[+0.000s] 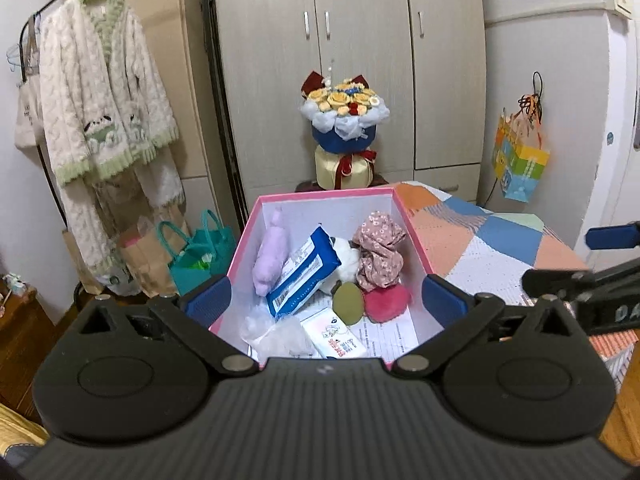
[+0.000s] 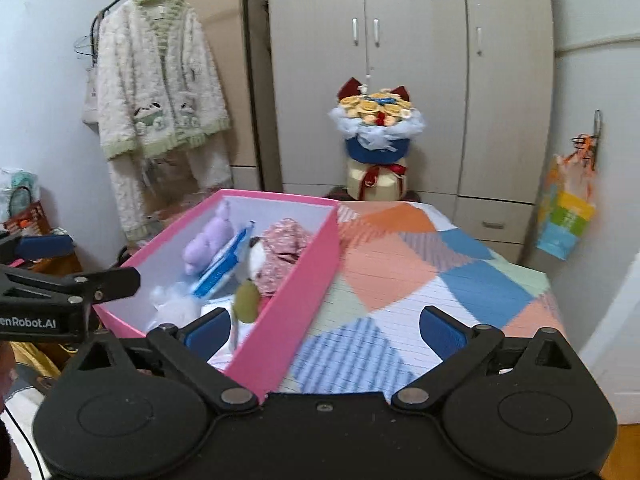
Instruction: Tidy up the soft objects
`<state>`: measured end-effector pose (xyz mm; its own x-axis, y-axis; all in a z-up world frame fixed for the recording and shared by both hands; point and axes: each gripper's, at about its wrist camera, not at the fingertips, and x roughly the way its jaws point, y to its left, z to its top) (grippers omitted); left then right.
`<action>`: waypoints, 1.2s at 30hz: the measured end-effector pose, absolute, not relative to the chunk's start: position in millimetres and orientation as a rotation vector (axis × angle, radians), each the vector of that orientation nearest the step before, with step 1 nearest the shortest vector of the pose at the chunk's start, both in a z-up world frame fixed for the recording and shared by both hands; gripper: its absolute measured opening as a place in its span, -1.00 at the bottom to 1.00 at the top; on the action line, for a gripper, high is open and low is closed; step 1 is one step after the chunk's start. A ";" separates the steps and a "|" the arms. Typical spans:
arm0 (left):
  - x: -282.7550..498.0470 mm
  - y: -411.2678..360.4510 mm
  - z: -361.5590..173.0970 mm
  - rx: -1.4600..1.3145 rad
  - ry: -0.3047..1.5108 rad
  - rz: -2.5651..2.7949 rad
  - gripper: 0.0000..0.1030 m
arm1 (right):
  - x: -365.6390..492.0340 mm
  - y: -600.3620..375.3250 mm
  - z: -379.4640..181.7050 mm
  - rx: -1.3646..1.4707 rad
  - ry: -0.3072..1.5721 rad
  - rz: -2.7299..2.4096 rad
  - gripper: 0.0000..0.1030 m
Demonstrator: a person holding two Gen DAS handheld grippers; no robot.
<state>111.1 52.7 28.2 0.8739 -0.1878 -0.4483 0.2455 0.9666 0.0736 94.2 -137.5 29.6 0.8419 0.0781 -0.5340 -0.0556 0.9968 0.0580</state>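
Ahead of left gripper (image 1: 326, 294), jaws wide, empty: pink cardboard box (image 1: 320, 197) holding lilac plush (image 1: 271, 254), blue wipes pack (image 1: 304, 274).
Right gripper (image 2: 324, 330) wide, empty, straddling box's right wall; patchwork cloth (image 2: 420, 268) beyond.

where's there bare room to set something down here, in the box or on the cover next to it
The patchwork cover right of the pink box lies bare out to its far edge: the roomiest patch. Inside the box, only the white floor by the right wall is free, with papers on it. The rest is crowded: purple plush, blue wipes pack, floral cloth, red plush.
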 end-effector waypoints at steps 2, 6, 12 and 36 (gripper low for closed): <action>107.9 51.8 26.4 0.113 0.472 -0.244 1.00 | 85.0 -146.4 29.9 0.083 0.548 0.047 0.98; 101.7 51.3 22.0 0.067 0.498 -0.275 1.00 | 69.0 -161.3 26.7 0.167 0.552 0.029 0.98; 86.2 49.6 14.3 0.019 0.486 -0.270 1.00 | 44.8 -164.8 22.3 0.166 0.535 -0.016 0.98; 53.3 37.6 2.2 0.090 0.501 -0.227 1.00 | -9.7 -155.3 24.4 0.106 0.439 -0.082 0.98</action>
<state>53.3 37.6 2.2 0.8528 -0.1933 -0.4852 0.2371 0.9710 0.0299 -9.7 -155.3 24.4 0.9022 -0.0559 -0.4278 0.1018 0.9912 0.0851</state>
